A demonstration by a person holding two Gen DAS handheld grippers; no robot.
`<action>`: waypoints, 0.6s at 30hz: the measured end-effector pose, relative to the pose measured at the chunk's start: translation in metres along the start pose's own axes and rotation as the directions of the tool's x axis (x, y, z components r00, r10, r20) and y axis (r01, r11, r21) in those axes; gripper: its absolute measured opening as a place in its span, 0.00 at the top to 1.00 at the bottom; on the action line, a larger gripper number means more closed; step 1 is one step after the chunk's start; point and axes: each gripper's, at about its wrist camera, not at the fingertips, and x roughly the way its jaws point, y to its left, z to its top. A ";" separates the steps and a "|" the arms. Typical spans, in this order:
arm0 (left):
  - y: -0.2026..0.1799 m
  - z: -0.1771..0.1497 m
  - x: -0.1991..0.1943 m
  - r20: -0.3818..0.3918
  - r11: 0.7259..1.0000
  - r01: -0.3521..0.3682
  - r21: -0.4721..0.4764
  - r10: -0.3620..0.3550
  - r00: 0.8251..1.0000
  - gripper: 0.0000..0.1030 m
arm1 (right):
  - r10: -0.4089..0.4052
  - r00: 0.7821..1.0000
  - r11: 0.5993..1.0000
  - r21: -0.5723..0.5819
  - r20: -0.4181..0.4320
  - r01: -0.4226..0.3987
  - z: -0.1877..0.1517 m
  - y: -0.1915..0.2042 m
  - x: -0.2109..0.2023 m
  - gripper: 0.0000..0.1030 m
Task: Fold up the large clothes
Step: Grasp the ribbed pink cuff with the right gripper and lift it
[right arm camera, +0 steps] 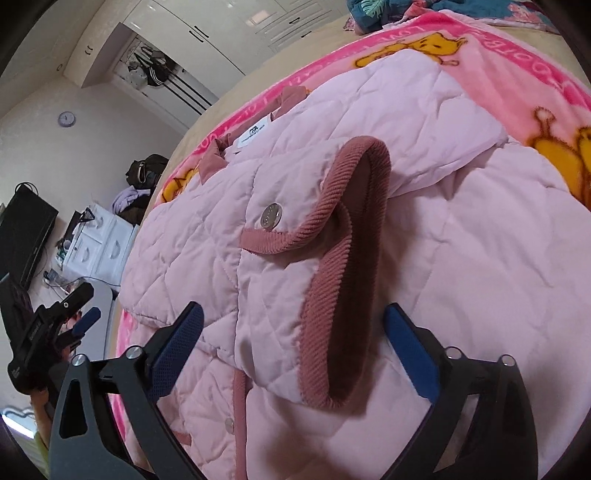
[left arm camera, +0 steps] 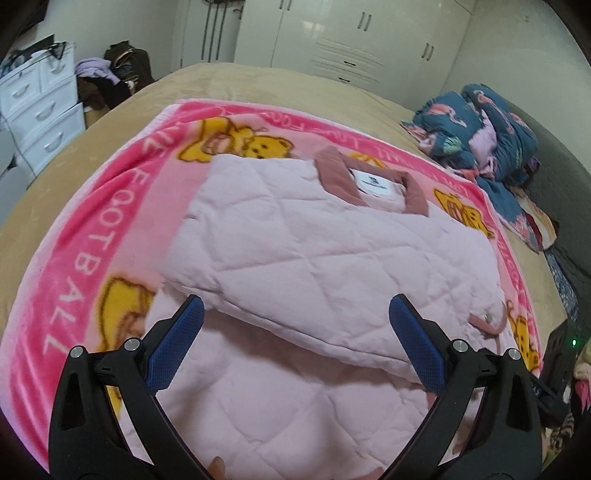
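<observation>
Pale pink quilted jacket (right arm camera: 369,229), sleeve folded across, flat on pink bear-print blanket (left arm camera: 92,206). Corduroy-trimmed cuff (right arm camera: 343,280) directly ahead of right gripper (right arm camera: 291,332), lying lengthwise between wide, empty jaws. Left gripper (left arm camera: 295,328) likewise wide, empty, farther off.

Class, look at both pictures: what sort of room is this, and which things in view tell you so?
Most likely a bedroom. A wide bed fills the view, white wardrobes line the far wall, and a white chest of drawers stands beside the bed.
</observation>
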 end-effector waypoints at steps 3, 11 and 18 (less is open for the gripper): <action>0.012 0.004 0.000 0.011 1.000 -0.004 -0.029 0.004 1.000 0.09 | -0.011 1.000 1.000 -0.008 0.009 0.011 0.002 -0.001 0.002 0.28; 0.031 0.005 0.006 0.002 0.996 -0.008 -0.092 0.008 1.000 0.09 | 0.040 0.999 0.994 -0.106 0.009 -0.039 0.002 0.013 0.004 0.79; 0.033 0.007 0.006 0.003 0.995 -0.007 -0.104 0.008 1.000 0.09 | 0.074 0.997 0.967 -0.245 0.033 -0.064 0.008 0.043 -0.014 0.84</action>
